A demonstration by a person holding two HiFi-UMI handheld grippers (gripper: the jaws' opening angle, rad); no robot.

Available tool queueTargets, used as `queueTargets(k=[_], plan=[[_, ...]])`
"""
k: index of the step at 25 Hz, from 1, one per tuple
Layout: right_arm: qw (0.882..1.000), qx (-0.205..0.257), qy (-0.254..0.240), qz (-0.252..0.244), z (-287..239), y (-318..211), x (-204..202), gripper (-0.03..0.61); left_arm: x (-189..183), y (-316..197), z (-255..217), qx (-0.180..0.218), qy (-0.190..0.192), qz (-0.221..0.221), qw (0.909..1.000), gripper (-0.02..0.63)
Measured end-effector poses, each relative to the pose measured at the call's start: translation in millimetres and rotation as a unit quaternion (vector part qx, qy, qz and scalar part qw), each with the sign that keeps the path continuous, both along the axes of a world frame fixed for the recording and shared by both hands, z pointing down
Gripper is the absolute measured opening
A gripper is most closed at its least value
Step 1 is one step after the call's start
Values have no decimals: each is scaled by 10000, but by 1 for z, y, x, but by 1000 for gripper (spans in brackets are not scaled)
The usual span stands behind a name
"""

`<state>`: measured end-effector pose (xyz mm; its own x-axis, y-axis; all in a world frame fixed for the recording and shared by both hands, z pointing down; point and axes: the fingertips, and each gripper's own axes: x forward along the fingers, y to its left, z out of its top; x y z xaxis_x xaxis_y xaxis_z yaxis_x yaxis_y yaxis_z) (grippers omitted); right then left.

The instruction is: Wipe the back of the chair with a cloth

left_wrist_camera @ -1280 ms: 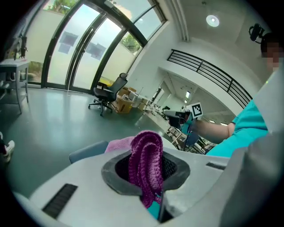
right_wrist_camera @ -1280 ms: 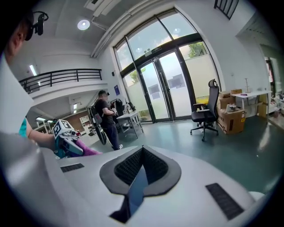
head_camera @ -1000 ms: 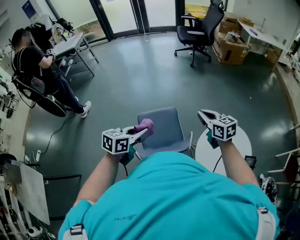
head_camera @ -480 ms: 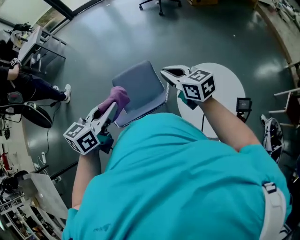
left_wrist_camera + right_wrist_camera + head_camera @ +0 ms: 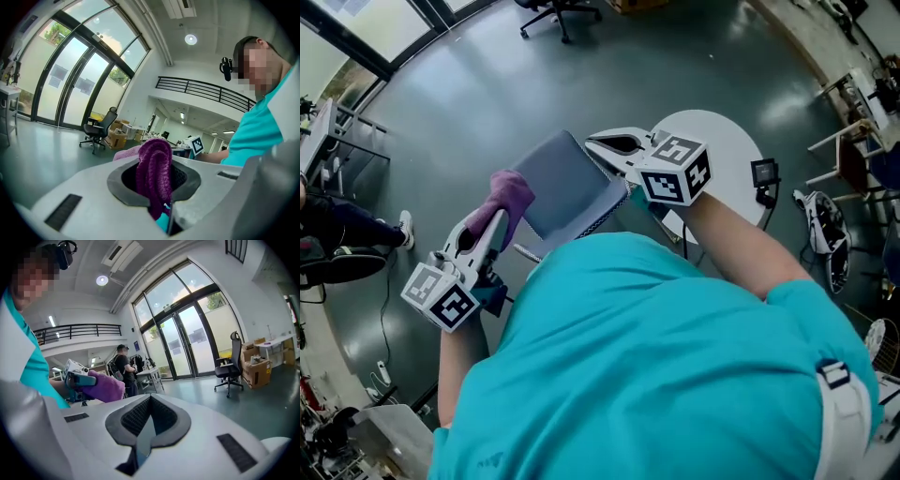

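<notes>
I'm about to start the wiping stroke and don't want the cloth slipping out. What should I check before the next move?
1. Cloth held firmly: ok. The left gripper is shut on the purple cloth.
2. Enough cloth exposed to wipe with: ok. A wad sticks out past the tips.
3. Cloth touching the chair: cannot tell. It sits at the chair's left edge in the head view, but contact is unclear.
4. Right gripper free: ok. It is shut, holds nothing and is over the chair's right side.
5. Room to sweep: cannot tell. A round white table stands close on the right.
</notes>
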<state>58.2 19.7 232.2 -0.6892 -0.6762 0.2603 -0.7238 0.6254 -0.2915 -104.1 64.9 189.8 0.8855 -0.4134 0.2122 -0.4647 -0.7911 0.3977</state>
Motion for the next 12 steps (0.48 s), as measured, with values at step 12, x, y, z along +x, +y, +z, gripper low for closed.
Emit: queueTargets(k=[12], plan=[[9996,33,240,129,2,2,70,-9,39,-3,2,161,350,-244,9990,58]])
